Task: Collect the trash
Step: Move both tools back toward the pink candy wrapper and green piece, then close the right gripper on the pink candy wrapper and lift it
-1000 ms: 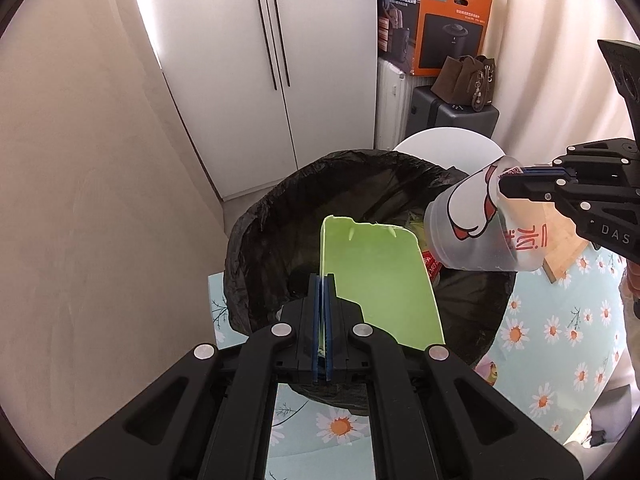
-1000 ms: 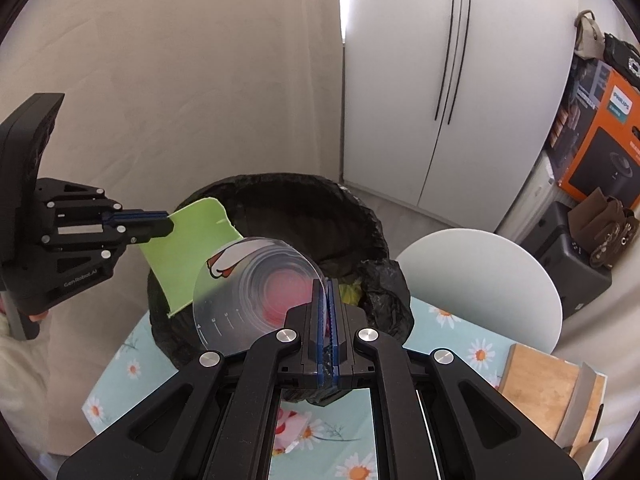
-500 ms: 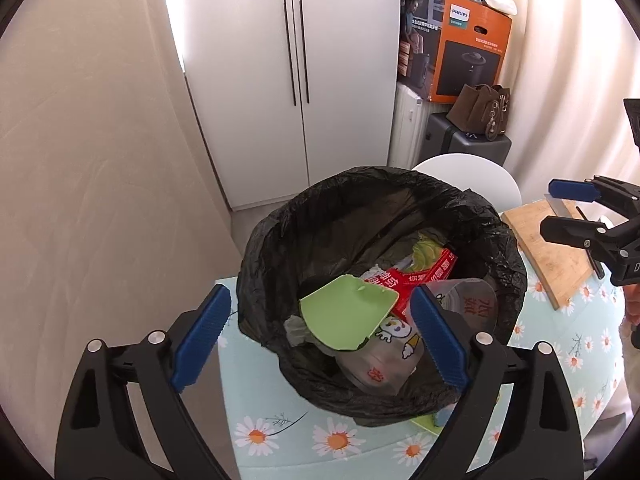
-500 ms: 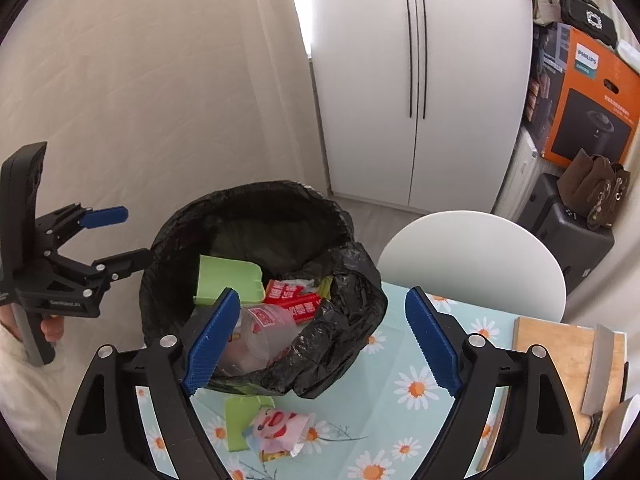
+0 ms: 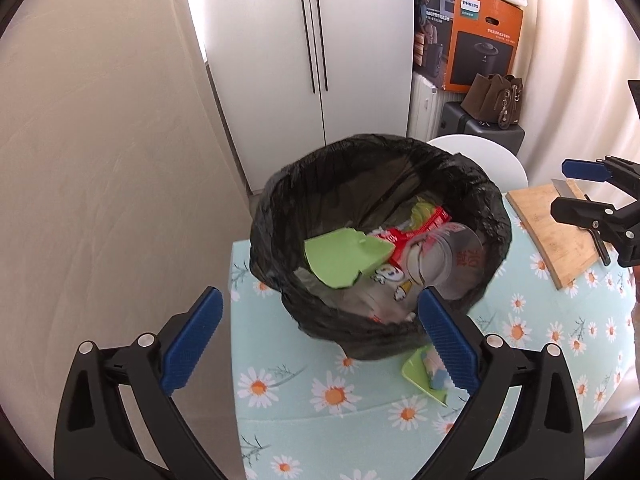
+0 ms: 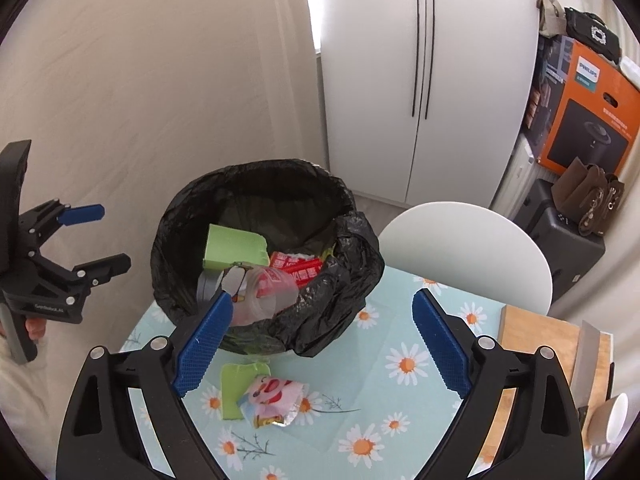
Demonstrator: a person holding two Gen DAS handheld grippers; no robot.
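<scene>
Two scraps, green card (image 6: 233, 390) and wrapper (image 6: 271, 400), lie beside bin (image 6: 304, 336)

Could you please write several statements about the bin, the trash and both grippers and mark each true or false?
1. The green tray lies inside the black-lined bin. True.
2. The left gripper is shut on the clear cup. False: its jaws stand open and empty; the cup lies in the bin.
3. A snack wrapper lies on the tablecloth outside the bin. True.
4. The right gripper holds the wrapper. False: it is open and holds nothing.
5. The knife is in the bin. False: it rests on the cutting board.
</scene>
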